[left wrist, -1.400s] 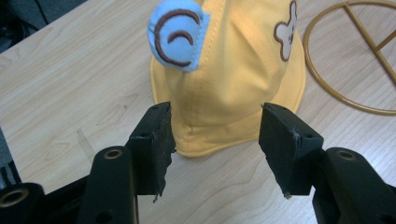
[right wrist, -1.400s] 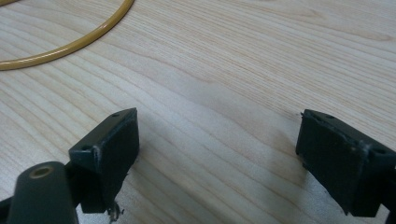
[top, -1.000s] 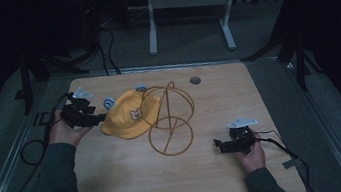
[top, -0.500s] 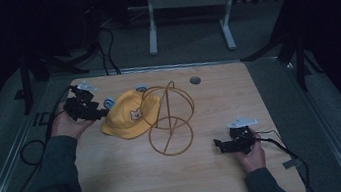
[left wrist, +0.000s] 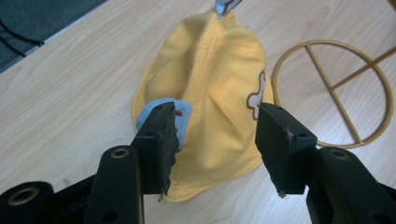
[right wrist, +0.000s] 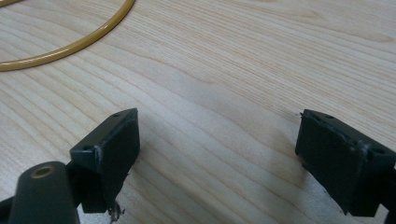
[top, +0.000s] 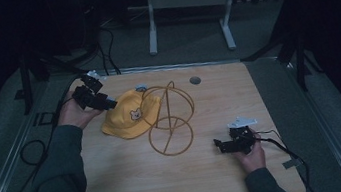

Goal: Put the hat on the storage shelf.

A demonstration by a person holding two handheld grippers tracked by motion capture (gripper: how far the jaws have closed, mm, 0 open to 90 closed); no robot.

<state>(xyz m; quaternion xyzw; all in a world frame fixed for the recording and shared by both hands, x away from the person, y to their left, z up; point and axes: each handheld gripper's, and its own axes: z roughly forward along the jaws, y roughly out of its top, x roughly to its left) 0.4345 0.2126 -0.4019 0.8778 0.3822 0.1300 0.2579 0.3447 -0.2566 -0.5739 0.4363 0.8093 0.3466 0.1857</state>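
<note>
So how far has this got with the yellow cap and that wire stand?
Early, it seems. The yellow cap lies on the table against the wire stand, not on it. In hand: the left gripper hovers open over the cap. The right gripper rests open, apart. Likely left: gripping the cap and placing it on the stand.

The cap [top: 129,119] is lying on the table [top: 136,191] against the left of the wire stand [top: 169,121], with the left gripper [top: 109,104] hovering at its left edge and the right gripper [top: 219,145] sitting well apart on the right.

A light wooden table [top: 135,181] carries a yellow cap [top: 129,119] touching a gold wire stand [top: 170,124].
</note>
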